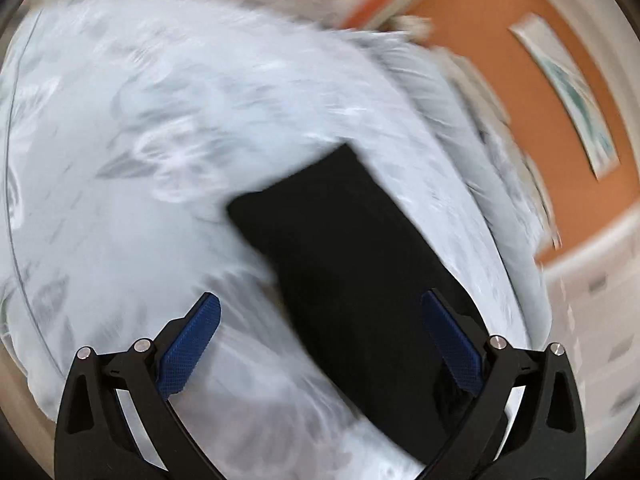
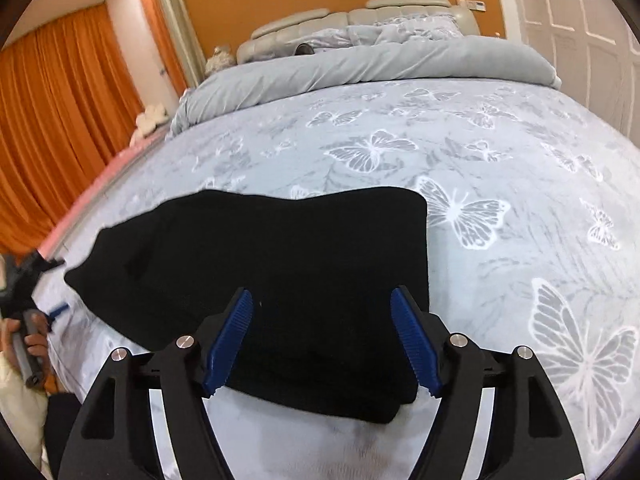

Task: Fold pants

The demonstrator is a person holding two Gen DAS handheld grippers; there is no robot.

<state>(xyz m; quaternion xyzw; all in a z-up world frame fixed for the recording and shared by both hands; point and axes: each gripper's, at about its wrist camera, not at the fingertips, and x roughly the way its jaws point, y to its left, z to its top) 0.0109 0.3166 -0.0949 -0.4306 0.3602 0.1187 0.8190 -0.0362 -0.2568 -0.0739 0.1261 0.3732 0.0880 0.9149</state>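
Note:
The black pants [image 2: 280, 280] lie folded into a compact stack on the bed's butterfly-print sheet [image 2: 480, 160]. My right gripper [image 2: 322, 336] is open, its blue pads above the near edge of the pants, holding nothing. My left gripper [image 1: 320, 344] is open and empty; its view is motion-blurred, with the pants [image 1: 352, 260] running away between its fingers. The left gripper also shows at the far left of the right wrist view [image 2: 36, 300], held in a hand beside the pants' left end.
A rolled grey duvet [image 2: 360, 68] lies across the far part of the bed before a padded headboard [image 2: 360, 16]. Orange curtains [image 2: 60, 112] hang at the left, white wardrobe doors [image 2: 580, 20] at the right. A pink strip [image 2: 92, 192] runs along the bed's left edge.

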